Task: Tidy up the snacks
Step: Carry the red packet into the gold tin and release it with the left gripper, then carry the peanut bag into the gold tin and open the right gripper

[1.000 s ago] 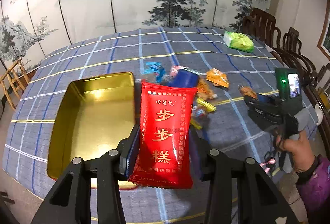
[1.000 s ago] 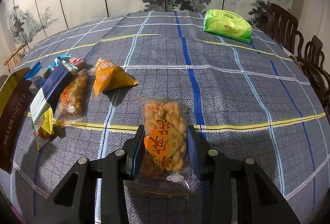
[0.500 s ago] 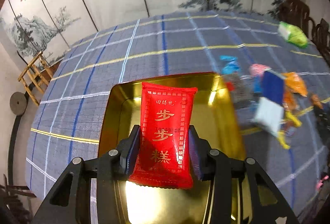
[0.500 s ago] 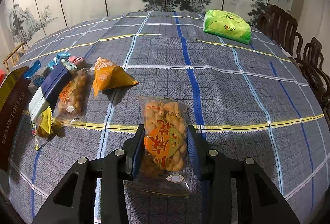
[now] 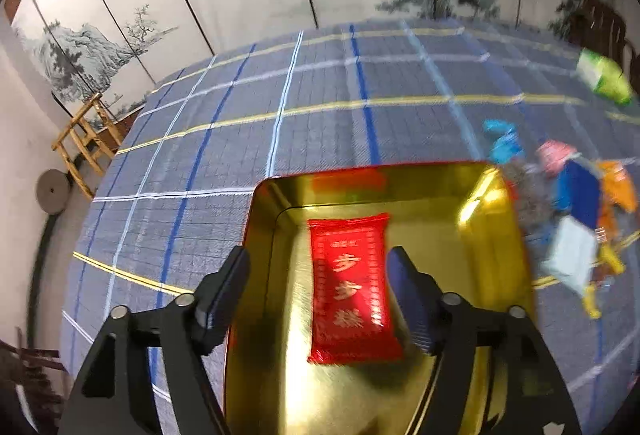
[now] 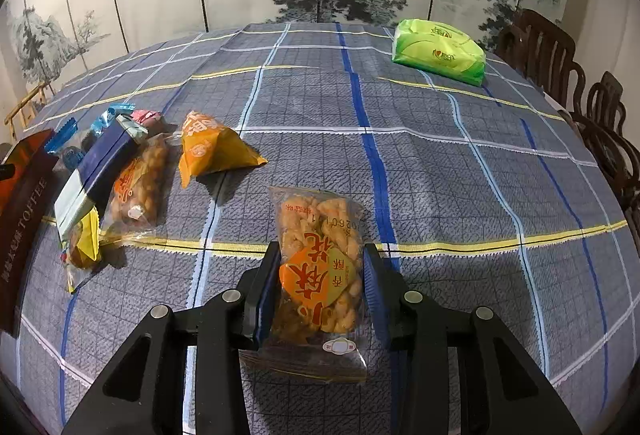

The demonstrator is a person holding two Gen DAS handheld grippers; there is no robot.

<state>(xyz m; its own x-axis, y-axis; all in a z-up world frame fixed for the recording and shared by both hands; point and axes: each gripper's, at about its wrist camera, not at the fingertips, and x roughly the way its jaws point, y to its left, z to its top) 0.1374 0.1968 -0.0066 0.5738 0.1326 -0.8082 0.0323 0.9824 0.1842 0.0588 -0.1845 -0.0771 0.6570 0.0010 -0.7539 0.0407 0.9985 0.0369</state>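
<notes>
Hovering over the gold tin [image 5: 496,219], the left gripper [image 5: 318,299] has its fingers spread wide, and the red snack packet [image 5: 352,291] sits between them with a clear gap on the left side; whether the right finger [image 5: 408,295] touches it cannot be told. The packet lies lengthwise inside the tin, its printed face up, and its red colour is mirrored on the tin's far wall at twelve o'clock. The tin rests on the blue plaid tablecloth [image 5: 320,115]. At about two o'clock from the tin, just beside its right rim, a blurred heap of snacks [image 5: 576,203] shows blue, pink, orange and pale wrappers. A green pack [image 5: 604,77] lies far off at one o'clock.

In the right wrist view, the right gripper [image 6: 320,287] is closed on a clear bag of fried twists [image 6: 320,263] with an orange label, both fingers pressing its sides while the bag rests on the cloth. At ten o'clock from it lies an orange triangular packet [image 6: 212,151], and further toward nine o'clock a second clear bag of twists [image 6: 138,187], a navy and white packet [image 6: 94,183] and small blue-wrapped sweets [image 6: 108,115]. The dark tin side marked TOFFEE [image 6: 24,219] stands at the left edge. The green pack [image 6: 440,51] sits at one o'clock near the far table edge, with dark wooden chairs [image 6: 560,67] beyond.
</notes>
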